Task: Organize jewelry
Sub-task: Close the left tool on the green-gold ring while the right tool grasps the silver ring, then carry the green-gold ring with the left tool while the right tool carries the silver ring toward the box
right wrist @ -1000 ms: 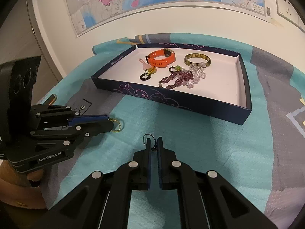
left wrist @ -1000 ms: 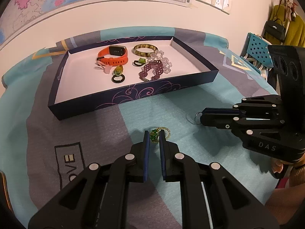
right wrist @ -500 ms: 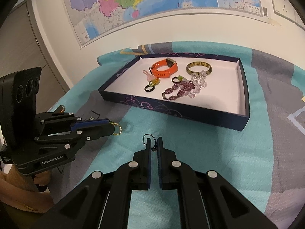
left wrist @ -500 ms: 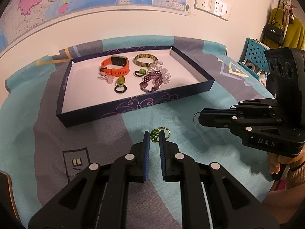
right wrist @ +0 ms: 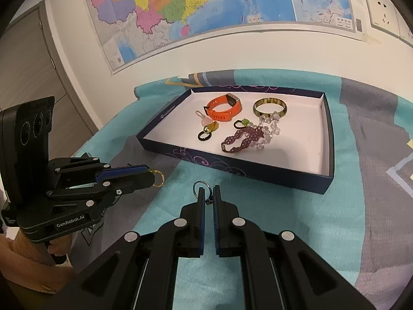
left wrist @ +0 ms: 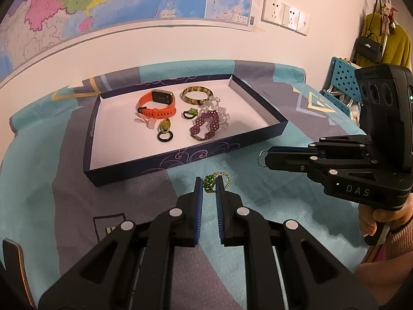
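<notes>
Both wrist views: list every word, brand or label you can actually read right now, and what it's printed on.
"DAS": side of the right gripper, seen from the left wrist.
"GenRobot.AI": side of the left gripper, seen from the right wrist.
Small white label beside that on the same body: too small to read.
Logo and lettering on the tray rim: too small to read.
Wall map names and legends: blurred, unreadable.

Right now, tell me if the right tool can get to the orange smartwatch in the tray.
Probably yes for reach: nothing stands between the right tool and the orange smartwatch, and the navy tray has a low wall. But it is shut on a small silver ring, so it must drop that first.
</notes>
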Tool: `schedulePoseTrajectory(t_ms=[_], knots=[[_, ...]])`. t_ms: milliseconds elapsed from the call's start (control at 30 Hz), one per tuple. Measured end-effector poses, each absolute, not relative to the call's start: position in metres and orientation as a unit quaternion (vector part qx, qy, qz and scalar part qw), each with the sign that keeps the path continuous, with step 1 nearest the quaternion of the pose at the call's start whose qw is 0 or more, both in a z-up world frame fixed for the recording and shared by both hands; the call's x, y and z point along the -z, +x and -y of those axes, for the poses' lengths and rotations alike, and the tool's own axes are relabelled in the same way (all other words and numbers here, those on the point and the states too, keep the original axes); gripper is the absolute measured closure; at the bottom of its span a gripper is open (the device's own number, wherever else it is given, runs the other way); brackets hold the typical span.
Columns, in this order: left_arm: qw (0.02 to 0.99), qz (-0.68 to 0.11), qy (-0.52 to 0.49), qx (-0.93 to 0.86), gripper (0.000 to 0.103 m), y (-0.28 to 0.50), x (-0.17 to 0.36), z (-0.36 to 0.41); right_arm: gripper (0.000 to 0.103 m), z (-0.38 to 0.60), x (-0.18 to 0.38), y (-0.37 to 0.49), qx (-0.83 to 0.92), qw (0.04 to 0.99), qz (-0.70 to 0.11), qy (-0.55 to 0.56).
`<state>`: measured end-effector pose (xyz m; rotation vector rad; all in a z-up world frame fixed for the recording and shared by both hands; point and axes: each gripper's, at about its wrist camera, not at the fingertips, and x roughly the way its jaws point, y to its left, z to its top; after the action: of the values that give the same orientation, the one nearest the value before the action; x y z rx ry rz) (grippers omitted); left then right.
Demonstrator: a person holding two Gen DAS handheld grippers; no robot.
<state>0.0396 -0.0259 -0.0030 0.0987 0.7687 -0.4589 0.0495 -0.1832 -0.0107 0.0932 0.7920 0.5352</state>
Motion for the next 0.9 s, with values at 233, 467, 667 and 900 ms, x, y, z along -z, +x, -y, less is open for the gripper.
schedulePoseTrajectory(t_ms=[233,467,667,900], knots=[[0.902,-0.367,0.049,0.221,0.093,0.043,0.000,0.026,0.099,0.181,0.006,0.052,-0.261,0.888,-0.375,0.044],[0.905,-0.361,0.050,0.221,0.092,0.044,-0.005,0.027,0.099,0.180,0.002,0.054,-0.262,0.890,-0.371,0.044],[0.906,-0.358,0.050,0.220,0.092,0.046,-0.007,0.027,0.099,0.179,0.000,0.057,-0.264,0.890,-0.369,0.043],[0.908,-0.354,0.051,0.219,0.092,0.048,-0.011,0.028,0.099,0.180,-0.003,0.059,-0.264,0.892,-0.366,0.042]])
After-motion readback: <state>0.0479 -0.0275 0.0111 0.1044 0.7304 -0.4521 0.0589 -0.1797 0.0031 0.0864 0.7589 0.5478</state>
